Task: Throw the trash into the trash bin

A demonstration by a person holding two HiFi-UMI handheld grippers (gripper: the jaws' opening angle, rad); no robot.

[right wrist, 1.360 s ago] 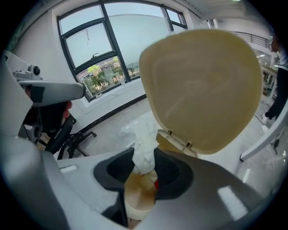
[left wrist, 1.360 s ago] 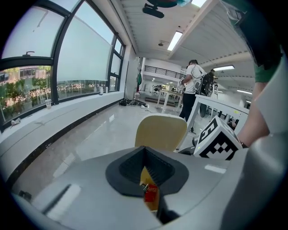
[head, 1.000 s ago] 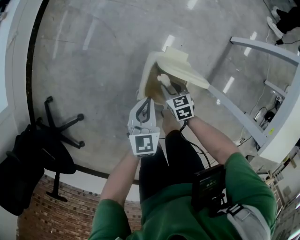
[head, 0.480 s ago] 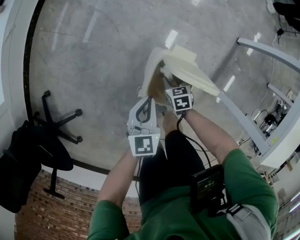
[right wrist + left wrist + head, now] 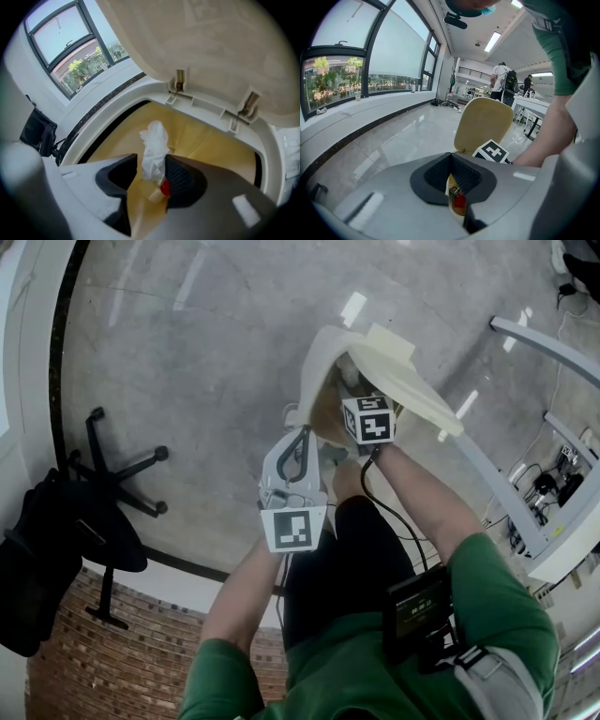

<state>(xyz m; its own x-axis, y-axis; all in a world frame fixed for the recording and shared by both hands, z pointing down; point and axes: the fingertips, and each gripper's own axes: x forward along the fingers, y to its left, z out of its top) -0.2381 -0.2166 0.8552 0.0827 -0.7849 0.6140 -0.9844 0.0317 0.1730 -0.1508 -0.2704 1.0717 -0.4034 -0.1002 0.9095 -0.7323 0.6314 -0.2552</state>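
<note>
Right hand-held gripper [image 5: 152, 165]: pointing down into the bin's mouth; jaws spread and just been opening, with the tissue between them.
Tissue [image 5: 153, 143]: white and crumpled, leaning on one pad and clear of the other, above the yellow inside of the bin.
Bin [image 5: 206, 107]: cream, standing on the floor [image 5: 187, 381], with its lid [image 5: 220, 37] tipped up.
Left hand-held gripper [image 5: 451, 158]: jaws pressed together on nothing, just beside the bin.
</note>
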